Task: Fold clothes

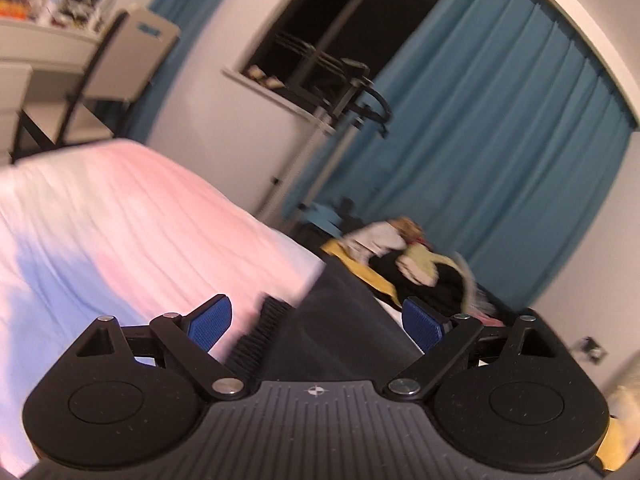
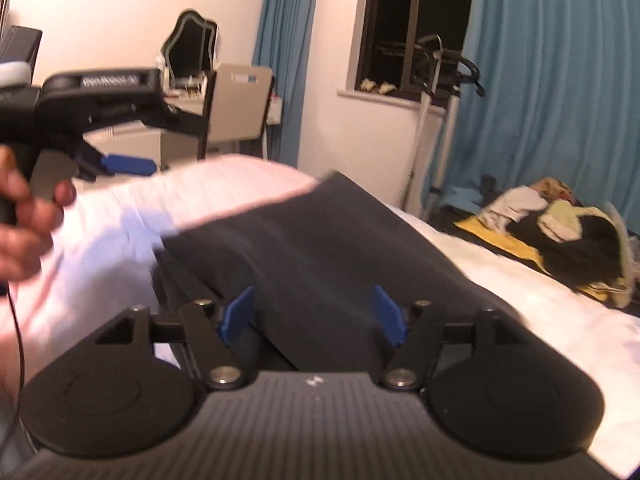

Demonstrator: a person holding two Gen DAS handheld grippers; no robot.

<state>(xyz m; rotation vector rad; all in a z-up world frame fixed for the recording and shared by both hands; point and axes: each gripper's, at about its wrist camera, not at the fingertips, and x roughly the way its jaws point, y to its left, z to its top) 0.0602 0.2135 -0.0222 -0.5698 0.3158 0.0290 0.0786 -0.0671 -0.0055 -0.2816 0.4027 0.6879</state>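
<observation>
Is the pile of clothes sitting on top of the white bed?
No, the pile of clothes lies beyond the far edge of the white bed, down by the blue curtain.

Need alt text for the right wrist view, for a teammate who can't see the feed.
The right gripper, jaws open, frames a dark garment spread on a white bed. At left, the left gripper, held in the person's hand, hovers over the bed. Beyond lie a pile of clothes, teal curtains and a dark window.
</observation>
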